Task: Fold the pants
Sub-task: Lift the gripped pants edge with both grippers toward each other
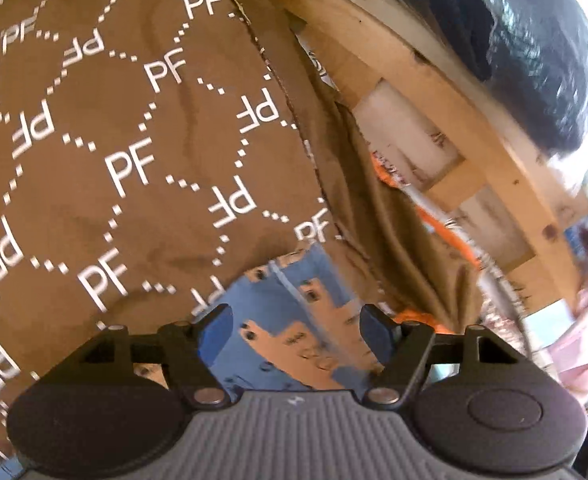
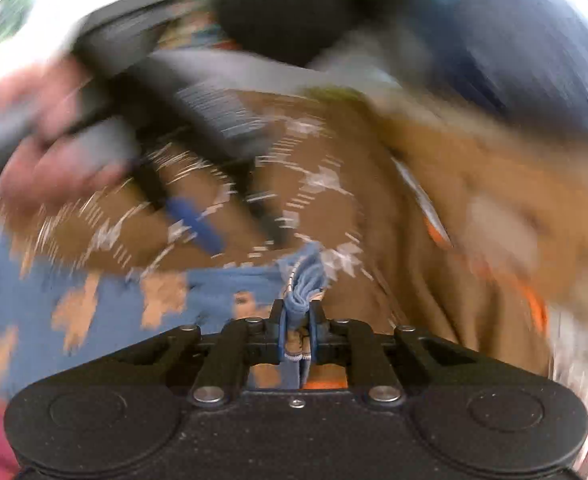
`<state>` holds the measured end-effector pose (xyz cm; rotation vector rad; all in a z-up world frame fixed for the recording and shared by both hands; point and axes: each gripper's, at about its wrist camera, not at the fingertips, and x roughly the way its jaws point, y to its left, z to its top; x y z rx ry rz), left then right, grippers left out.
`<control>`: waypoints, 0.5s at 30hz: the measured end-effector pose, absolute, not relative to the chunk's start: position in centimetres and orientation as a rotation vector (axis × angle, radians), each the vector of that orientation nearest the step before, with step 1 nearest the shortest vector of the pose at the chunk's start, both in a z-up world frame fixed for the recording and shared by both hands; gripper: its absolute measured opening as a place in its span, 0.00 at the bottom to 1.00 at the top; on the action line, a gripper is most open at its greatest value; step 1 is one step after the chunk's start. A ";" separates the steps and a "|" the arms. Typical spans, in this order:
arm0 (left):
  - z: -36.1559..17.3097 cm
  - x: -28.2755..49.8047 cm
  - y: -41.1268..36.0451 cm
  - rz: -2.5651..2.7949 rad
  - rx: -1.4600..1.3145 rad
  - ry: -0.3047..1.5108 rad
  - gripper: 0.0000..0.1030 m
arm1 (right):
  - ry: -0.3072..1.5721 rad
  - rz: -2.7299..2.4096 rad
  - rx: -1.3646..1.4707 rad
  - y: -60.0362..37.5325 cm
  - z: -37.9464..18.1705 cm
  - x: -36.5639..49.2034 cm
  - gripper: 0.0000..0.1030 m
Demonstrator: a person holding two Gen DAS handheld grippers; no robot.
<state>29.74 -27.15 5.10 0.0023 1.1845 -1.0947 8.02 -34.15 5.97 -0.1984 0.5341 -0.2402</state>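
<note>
We are seeing open brown cloth (image 1: 93, 128) ahead of the left gripper (image 1: 296, 322); a wooden frame (image 1: 446, 92) is blocking the right, and the blue pants (image 1: 294, 320) are lying between its spread jaws.

1. A brown cloth (image 1: 105, 128) printed with white "PF" letters and dotted lines covers the surface.
2. A pale wooden frame (image 1: 446, 92) runs beside the cloth's edge.
3. An orange and white patterned fabric (image 1: 434, 216) lies between cloth and frame.
4. A shiny black object (image 1: 534, 52) sits beyond the frame.

Blue pants (image 2: 141, 296) with a tan blocky print, lying crumpled on a brown cloth lettered PF, one edge bunched into upright folds (image 2: 304, 280)
</note>
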 end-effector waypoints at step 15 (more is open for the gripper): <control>3.6 29.3 -28.1 -1.021 -0.052 1.293 0.77 | 0.582 -0.146 -0.580 -28.9 3.0 7.7 0.12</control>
